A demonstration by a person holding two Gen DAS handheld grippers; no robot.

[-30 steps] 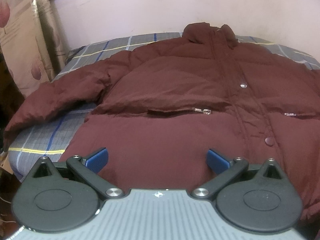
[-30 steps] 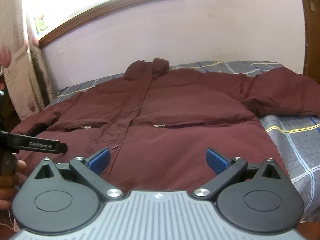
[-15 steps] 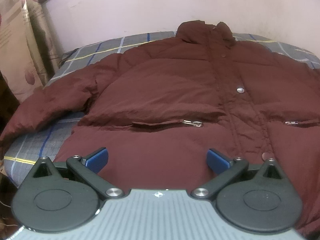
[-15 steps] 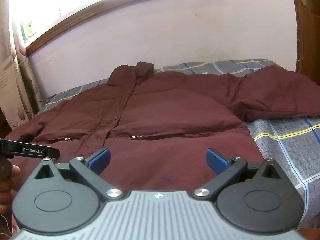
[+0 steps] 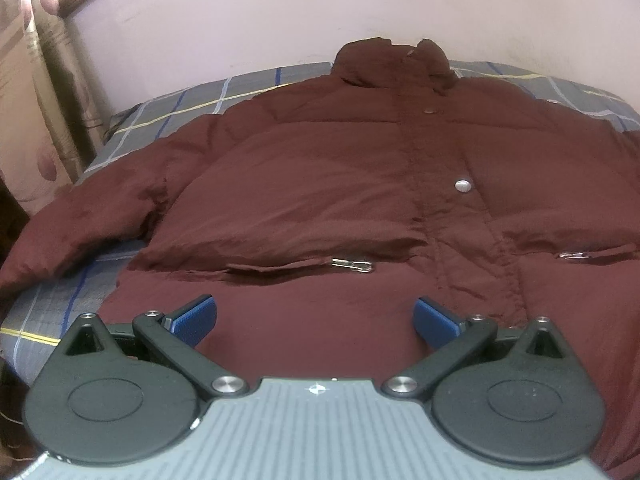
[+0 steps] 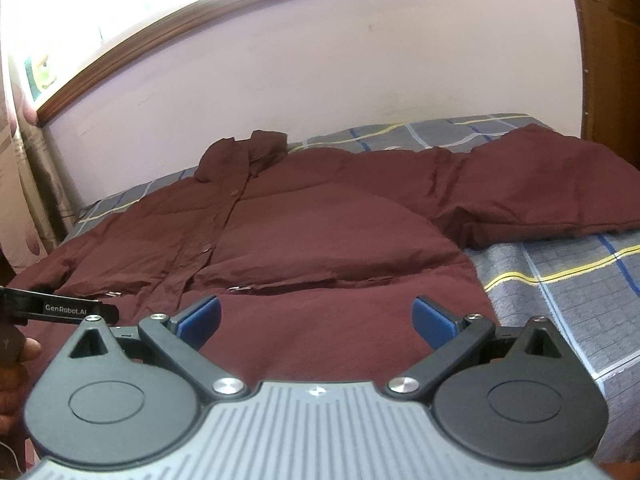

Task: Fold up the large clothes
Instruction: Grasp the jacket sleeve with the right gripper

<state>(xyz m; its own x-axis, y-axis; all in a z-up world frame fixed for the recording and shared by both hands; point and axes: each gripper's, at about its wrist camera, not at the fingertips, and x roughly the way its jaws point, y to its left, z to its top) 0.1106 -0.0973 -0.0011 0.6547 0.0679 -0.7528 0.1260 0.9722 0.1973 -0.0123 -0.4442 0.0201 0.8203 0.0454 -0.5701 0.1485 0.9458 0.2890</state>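
Note:
A large dark red padded jacket [image 5: 320, 184] lies front up on the bed, collar toward the wall, both sleeves spread out. It also shows in the right wrist view [image 6: 320, 232], with its right sleeve [image 6: 540, 188] stretched across the bedspread. My left gripper [image 5: 314, 318] is open and empty over the jacket's lower hem, left of the button strip. My right gripper [image 6: 316, 320] is open and empty over the hem on the jacket's right half. The left gripper's body [image 6: 60, 310] shows at the left edge of the right wrist view.
The bed has a grey plaid bedspread [image 6: 568, 280] with yellow and blue lines, bare at the right [image 5: 52, 300]. A pale wall [image 5: 280, 20] stands behind the bed. A patterned curtain [image 5: 28, 100] hangs at the left. A wooden door frame [image 6: 608, 40] is at the right.
Both grippers have moved forward over the jacket's hem and tilted up a little; the jacket sits closer and larger in both views. Both stay open. The jacket has not moved.

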